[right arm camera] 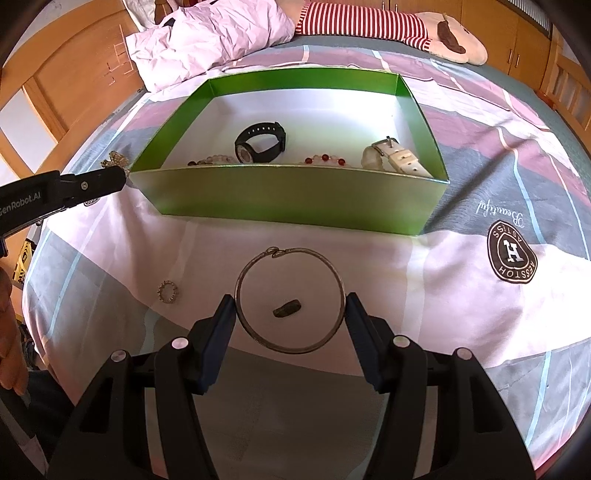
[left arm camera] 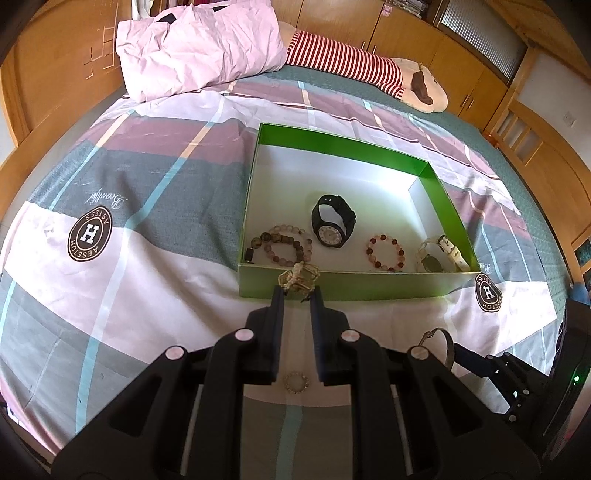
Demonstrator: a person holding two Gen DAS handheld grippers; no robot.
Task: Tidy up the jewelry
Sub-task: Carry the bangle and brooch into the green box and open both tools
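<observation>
A green box (left arm camera: 343,286) (right arm camera: 288,195) stands on the bed. It holds a black watch (left arm camera: 332,221) (right arm camera: 260,146), a pale bead bracelet (left arm camera: 282,243), a red bead bracelet (left arm camera: 386,251) (right arm camera: 325,159) and a white watch (left arm camera: 439,253) (right arm camera: 395,157). My left gripper (left arm camera: 298,290) (right arm camera: 122,173) is shut on a gold bracelet (left arm camera: 300,277) (right arm camera: 116,158), held just above the box's near wall. My right gripper (right arm camera: 290,308) has its jaws on both sides of a thin metal bangle (right arm camera: 290,299) (left arm camera: 439,341) and holds it above the sheet. A small ring (left arm camera: 295,382) (right arm camera: 168,291) and a small dark stone (right arm camera: 287,308) lie on the sheet.
A plaid sheet (left arm camera: 147,288) (right arm camera: 461,295) covers the bed. A pink pillow (left arm camera: 199,48) (right arm camera: 214,37) and a striped plush toy (left arm camera: 354,62) (right arm camera: 388,26) lie at the head. Wooden cabinets (left arm camera: 461,74) stand behind.
</observation>
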